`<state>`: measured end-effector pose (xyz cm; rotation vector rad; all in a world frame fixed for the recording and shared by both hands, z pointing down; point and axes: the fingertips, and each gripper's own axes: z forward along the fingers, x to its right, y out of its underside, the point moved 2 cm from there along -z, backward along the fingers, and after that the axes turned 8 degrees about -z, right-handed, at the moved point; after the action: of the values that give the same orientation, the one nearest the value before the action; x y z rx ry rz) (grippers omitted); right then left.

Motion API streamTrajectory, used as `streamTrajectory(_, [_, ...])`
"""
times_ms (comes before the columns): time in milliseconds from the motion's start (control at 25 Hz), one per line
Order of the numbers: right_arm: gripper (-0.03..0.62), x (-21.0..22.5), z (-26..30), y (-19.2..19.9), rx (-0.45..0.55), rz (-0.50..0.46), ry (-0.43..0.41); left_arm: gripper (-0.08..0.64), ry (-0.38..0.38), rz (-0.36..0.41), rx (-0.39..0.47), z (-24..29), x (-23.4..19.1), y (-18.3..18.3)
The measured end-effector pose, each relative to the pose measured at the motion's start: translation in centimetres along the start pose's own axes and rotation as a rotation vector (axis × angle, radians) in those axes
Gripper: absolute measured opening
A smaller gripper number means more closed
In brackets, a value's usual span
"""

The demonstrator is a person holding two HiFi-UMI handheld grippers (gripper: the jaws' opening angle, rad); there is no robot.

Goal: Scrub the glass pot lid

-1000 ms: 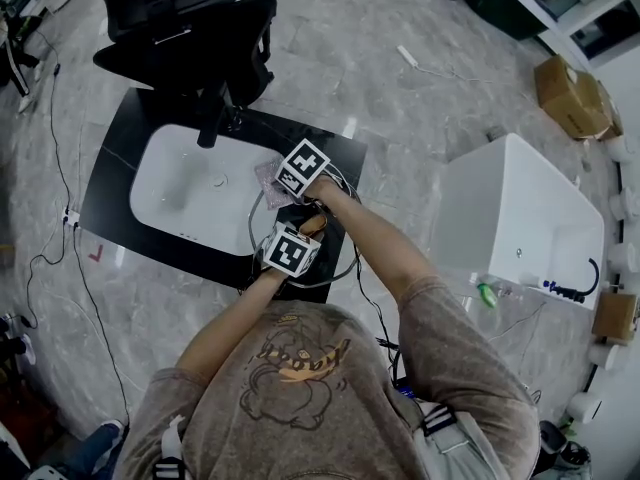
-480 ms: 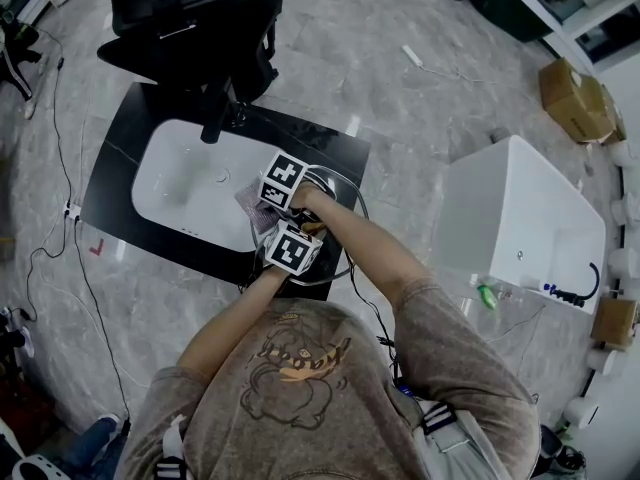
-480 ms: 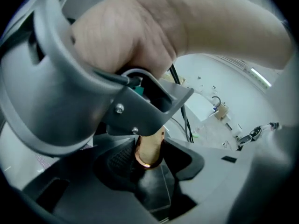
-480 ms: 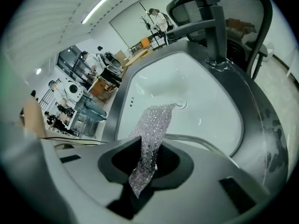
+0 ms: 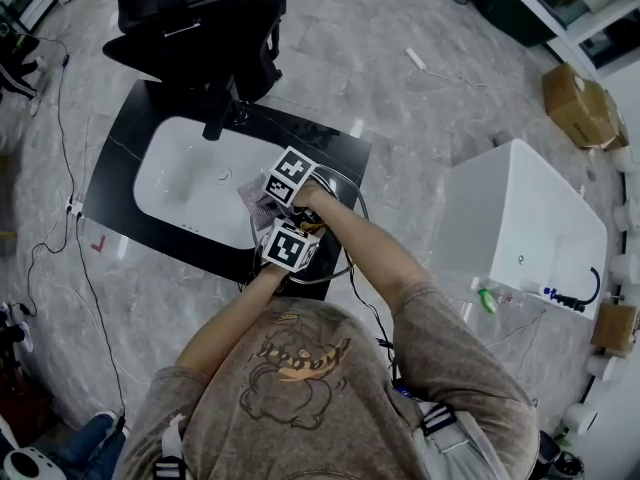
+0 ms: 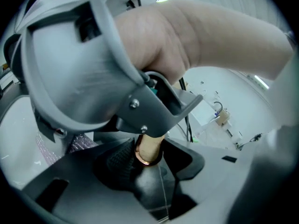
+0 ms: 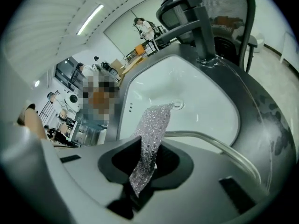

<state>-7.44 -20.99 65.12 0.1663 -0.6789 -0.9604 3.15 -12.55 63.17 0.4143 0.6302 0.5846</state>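
Grey plastic left gripper [image 6: 149,164], nearest the person: fingers [image 6: 120,162] set wide and clamped on the tan knob [image 6: 150,146] with its copper ring, which belongs to the glass pot lid [image 7: 219,148].
Glass pot lid: held by that knob over the near right edge of the black tabletop [image 5: 115,183], just right of the sink; its metal rim curves across the right gripper view.
Right gripper [image 7: 139,192], just beyond the left one, over the lid: fingers narrow, pinching one end of a silver glittery scrubbing cloth [image 7: 152,134]; the free end reaches out towards the basin.
White sink [image 5: 180,183]: sunk in the tabletop, left of both grippers, a small round drain on its floor.
Black faucet [image 5: 215,118]: upright at the far rim of the sink.
Black office chair [image 5: 190,28]: on the floor beyond the tabletop.
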Motion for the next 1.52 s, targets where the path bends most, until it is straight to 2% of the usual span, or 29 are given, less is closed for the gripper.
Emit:
streamTrajectory(120, [0.089, 0.6, -1.3, 0.0, 0.070, 0.038, 0.036, 0.202, -0.012, 0.018, 0.015, -0.3, 0.1, 0.0])
streamTrajectory(240, [0.087, 2.0, -3.5, 0.2, 0.155, 0.077, 0.106, 0.206, -0.002, 0.013, 0.045, -1.5, 0.2, -0.4])
streamTrajectory(440, [0.084, 4.9, -9.6, 2.5, 0.324, 0.198, 0.260, 0.193, 0.003, -0.010, 0.171, -4.8, 0.5, -2.3])
streamTrajectory(480, [0.084, 5.1, -11.0, 3.2, 0.365, 0.225, 0.288, 0.159, -0.008, -0.031, 0.203, -5.6, 0.3, -2.7])
streamTrajectory(560, [0.083, 4.9, -13.4, 4.9, 0.442, 0.269, 0.343, 0.019, -0.039, -0.096, 0.256, -7.1, -0.7, -3.4])
streamTrajectory(600, [0.083, 4.4, -14.4, 5.8, 0.475, 0.286, 0.367, 0.018, -0.048, -0.127, 0.270, -7.7, -1.1, -3.6])
streamTrajectory(720, [0.083, 2.4, -16.5, 8.6, 0.564, 0.322, 0.436, 0.017, -0.062, -0.167, 0.290, -8.9, -1.5, -4.0])
streamTrajectory(840, [0.083, -0.2, -18.1, 10.6, 0.650, 0.344, 0.495, 0.017, -0.076, -0.159, 0.311, -9.8, -1.0, -4.4])
streamTrajectory(960, [0.083, -3.1, -20.3, 12.2, 0.696, 0.311, 0.626, 0.017, -0.086, -0.125, 0.357, -11.2, 0.2, -5.2])
streamTrajectory(1080, [0.083, -6.8, -23.2, 13.1, 0.786, 0.259, 0.771, 0.017, -0.097, -0.070, 0.429, -13.2, 1.9, -6.1])
streamTrajectory(1280, [0.083, -12.6, -27.1, 13.9, 0.949, 0.189, 0.924, 0.017, -0.112, 0.034, 0.583, -17.0, 4.5, -6.8])
streamTrajectory(1400, [0.083, -15.2, -28.5, 14.8, 1.016, 0.174, 1.014, 0.017, -0.116, 0.037, 0.673, -19.1, 5.4, -6.3])
streamTrajectory(1520, [0.084, -16.5, -28.9, 15.7, 1.054, 0.185, 1.040, 0.017, -0.141, 0.038, 0.718, -20.0, 5.8, -5.8])
